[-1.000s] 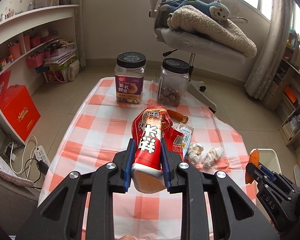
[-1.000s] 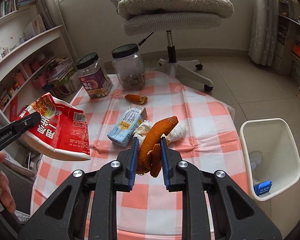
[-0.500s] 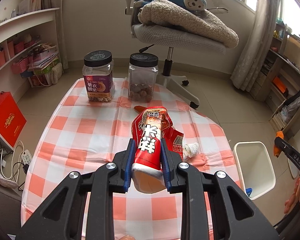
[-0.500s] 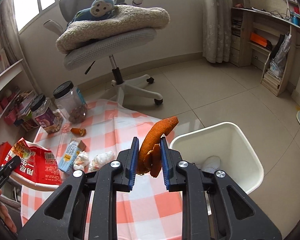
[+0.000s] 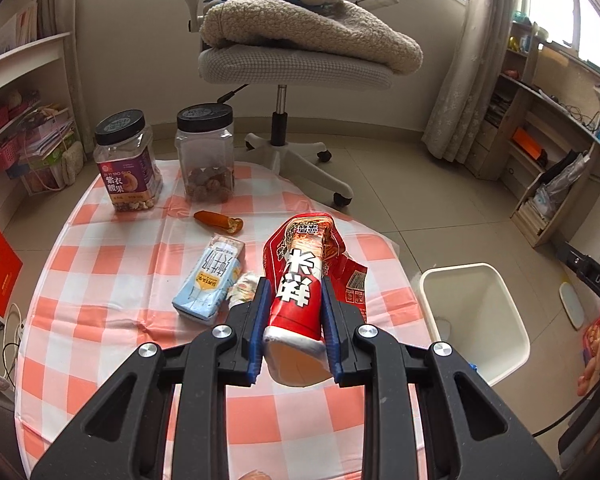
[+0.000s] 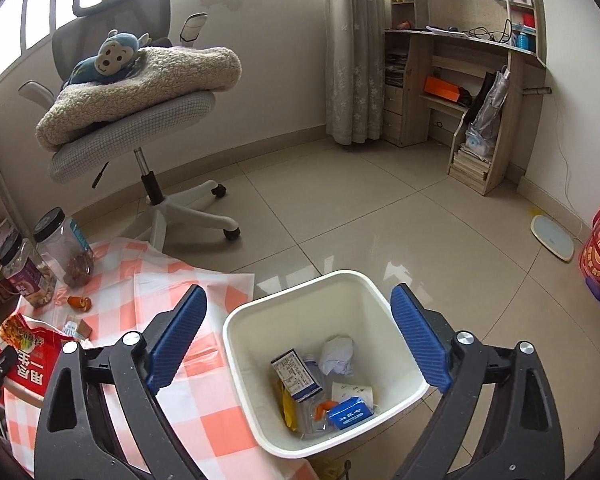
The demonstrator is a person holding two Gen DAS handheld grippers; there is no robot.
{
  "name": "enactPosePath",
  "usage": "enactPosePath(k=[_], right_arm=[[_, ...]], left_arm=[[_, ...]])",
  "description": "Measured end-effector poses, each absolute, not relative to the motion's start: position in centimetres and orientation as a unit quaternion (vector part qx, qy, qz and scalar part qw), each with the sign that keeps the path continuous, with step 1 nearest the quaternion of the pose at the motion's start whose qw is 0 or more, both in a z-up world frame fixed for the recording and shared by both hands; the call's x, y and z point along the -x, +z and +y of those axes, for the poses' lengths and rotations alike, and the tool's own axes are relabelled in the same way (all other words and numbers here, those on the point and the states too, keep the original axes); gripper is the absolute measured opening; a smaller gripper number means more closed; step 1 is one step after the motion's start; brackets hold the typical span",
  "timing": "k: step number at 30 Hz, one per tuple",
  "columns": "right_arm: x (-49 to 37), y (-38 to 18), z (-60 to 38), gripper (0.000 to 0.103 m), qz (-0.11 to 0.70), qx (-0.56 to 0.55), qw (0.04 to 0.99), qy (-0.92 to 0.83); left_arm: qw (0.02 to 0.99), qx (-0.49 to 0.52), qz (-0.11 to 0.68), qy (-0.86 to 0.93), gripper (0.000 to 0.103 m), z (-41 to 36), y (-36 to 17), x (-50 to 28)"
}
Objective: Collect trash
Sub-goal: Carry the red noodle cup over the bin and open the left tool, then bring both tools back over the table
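My left gripper [image 5: 294,292] is shut on a red snack bag [image 5: 300,276] and holds it above the checked table [image 5: 100,264]. On that table lie a blue milk carton [image 5: 210,280], a crumpled wrapper [image 5: 242,288] and a piece of orange peel [image 5: 218,219]. My right gripper [image 6: 298,300] hangs over the white bin [image 6: 236,320], its jaws opening wide with nothing between them. Orange peel [image 6: 325,407] lies in the bin among a small box, crumpled paper and a blue carton. The left wrist view shows the bin [image 5: 460,276] on the floor beside the table's right edge.
Two black-lidded jars [image 5: 126,160] [image 5: 206,152] stand at the table's far side. Behind them is an office chair [image 5: 292,64] with a blanket and a plush monkey. Shelves line the left wall, and a wooden desk unit [image 6: 460,92] stands at the right.
My right gripper swung from over the table to above the bin and opened; the orange peel has left its jaws. My left gripper shifted right, still holding the red bag.
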State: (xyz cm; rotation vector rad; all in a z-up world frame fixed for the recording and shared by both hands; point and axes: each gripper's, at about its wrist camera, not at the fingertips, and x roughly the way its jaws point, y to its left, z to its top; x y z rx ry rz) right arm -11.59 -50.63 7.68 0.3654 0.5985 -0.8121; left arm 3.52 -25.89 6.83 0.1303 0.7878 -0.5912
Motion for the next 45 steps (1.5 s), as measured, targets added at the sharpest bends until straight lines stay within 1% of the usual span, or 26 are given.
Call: enactPosePath(k=[3,15,22,24,26,29,30,37,38,39,43,44,45], right_arm=[[12.9,8.2,-51.8,0.095,0.277,-0.192,0.856,-0.391],[18.4,9.9,-55.5,0.096,0.242,-0.214,0.837,-0.441],[21.1,10.0,-57.6,0.096,0.231,-0.233,0.821,-0.468],[21.6,10.0,-57.8,0.096,0.229,-0.236,0.817,-0.473],[21.8,10.0,-57.9,0.096,0.227,-0.235,0.815,-0.478],[21.4,10.1,-57.3,0.096,0.232,-0.212,0.816,-0.485],[21.2,10.1,-57.0,0.096,0.233,-0.201,0.816,-0.489],[18.9,10.1,-54.1,0.096,0.238,-0.133,0.821,-0.502],[18.5,10.1,-53.6,0.096,0.237,-0.123,0.822,-0.503],[18.0,10.1,-53.1,0.096,0.237,-0.116,0.823,-0.502],[16.5,9.9,-51.2,0.096,0.236,-0.092,0.825,-0.505],[16.1,9.9,-50.7,0.096,0.235,-0.083,0.825,-0.507],[15.7,9.9,-50.2,0.096,0.234,-0.075,0.825,-0.508]], left_arm=[[0.872,-0.067,0.378,-0.302,0.025,-28.1,6.8,-2.6],[0.843,-0.089,0.376,-0.374,0.025,-39.3,7.4,1.9],[0.825,-0.09,0.388,-0.401,0.026,-44.8,7.1,3.4],[0.815,-0.098,0.397,-0.411,0.03,-46.4,6.8,3.7],[0.812,-0.095,0.402,-0.412,0.041,-47.1,6.7,3.8],[0.818,-0.093,0.392,-0.41,0.045,-46.5,7.2,4.0],[0.822,-0.095,0.386,-0.408,0.048,-46.2,7.3,4.0],[0.858,-0.097,0.342,-0.371,0.055,-42.8,8.1,3.1],[0.864,-0.098,0.333,-0.365,0.06,-42.2,8.2,3.0],[0.871,-0.098,0.323,-0.358,0.067,-41.8,8.4,2.9],[0.899,-0.098,0.276,-0.325,0.08,-39.5,9.0,2.7],[0.907,-0.097,0.264,-0.314,0.086,-38.9,9.1,2.7],[0.914,-0.095,0.253,-0.302,0.088,-38.3,9.2,2.6]])
